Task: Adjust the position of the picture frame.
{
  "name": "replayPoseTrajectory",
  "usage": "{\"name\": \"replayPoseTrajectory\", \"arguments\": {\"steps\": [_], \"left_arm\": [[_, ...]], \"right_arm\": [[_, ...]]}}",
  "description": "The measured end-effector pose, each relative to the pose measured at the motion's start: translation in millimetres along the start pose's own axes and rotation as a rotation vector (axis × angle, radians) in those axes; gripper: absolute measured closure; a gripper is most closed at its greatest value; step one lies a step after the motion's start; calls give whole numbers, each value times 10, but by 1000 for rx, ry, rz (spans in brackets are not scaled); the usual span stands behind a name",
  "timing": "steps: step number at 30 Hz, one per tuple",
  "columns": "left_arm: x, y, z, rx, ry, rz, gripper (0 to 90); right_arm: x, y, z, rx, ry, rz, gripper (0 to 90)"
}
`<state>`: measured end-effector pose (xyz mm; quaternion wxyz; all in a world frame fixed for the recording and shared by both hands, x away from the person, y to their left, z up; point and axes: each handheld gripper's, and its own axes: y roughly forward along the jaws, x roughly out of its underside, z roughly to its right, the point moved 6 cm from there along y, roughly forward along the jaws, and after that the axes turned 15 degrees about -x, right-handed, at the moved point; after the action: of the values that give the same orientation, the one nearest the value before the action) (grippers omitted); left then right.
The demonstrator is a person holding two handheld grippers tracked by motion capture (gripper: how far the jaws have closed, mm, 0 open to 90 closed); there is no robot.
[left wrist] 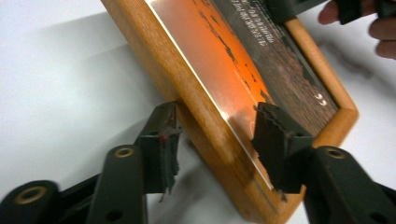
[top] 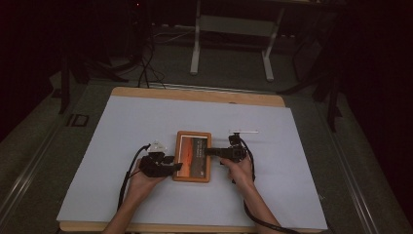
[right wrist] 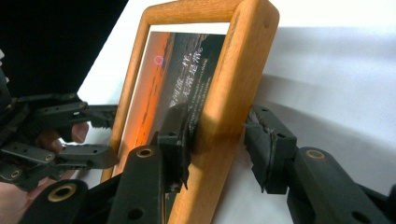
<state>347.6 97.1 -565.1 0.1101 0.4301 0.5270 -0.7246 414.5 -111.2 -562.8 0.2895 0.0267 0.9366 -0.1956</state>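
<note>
Frame: wooden picture frame (top: 192, 156) lies flat near mid-table on the white sheet (top: 122, 146), long side running away from the person. Photo inside: orange sunset, dark band w/ white print.
Left gripper: left gripper (left wrist: 215, 140) at the frame's left edge, near the close corner. Jaws straddle the wooden rail, one pad outside on the sheet side, other pad over the glass. Partly open; outer pad right up against the wood, inner pad sits on or just over the glass, can't tell if it presses. No firm clamp seen.
Right gripper: right gripper (right wrist: 217, 140) at the frame's right rail, approx mid-length. One pad inside against the rail, other pad outside w/ a visible gap to the wood. Partly open, not squeezing.
Hands: person's hands come in from the near edge, one per gripper, either side of the frame.
Other: small white stick (top: 243, 131) lies on the sheet just beyond the right gripper, apart from the frame.
Table: wood edge (top: 195, 95) shows past the sheet's far side.
</note>
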Motion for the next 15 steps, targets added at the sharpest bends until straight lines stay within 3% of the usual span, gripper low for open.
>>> {"name": "replayPoseTrajectory", "arguments": {"steps": [15], "left_arm": [[-3,16,57,21,9,3,533]], "right_arm": [[-5,-48,28,13,5,14,596]]}}
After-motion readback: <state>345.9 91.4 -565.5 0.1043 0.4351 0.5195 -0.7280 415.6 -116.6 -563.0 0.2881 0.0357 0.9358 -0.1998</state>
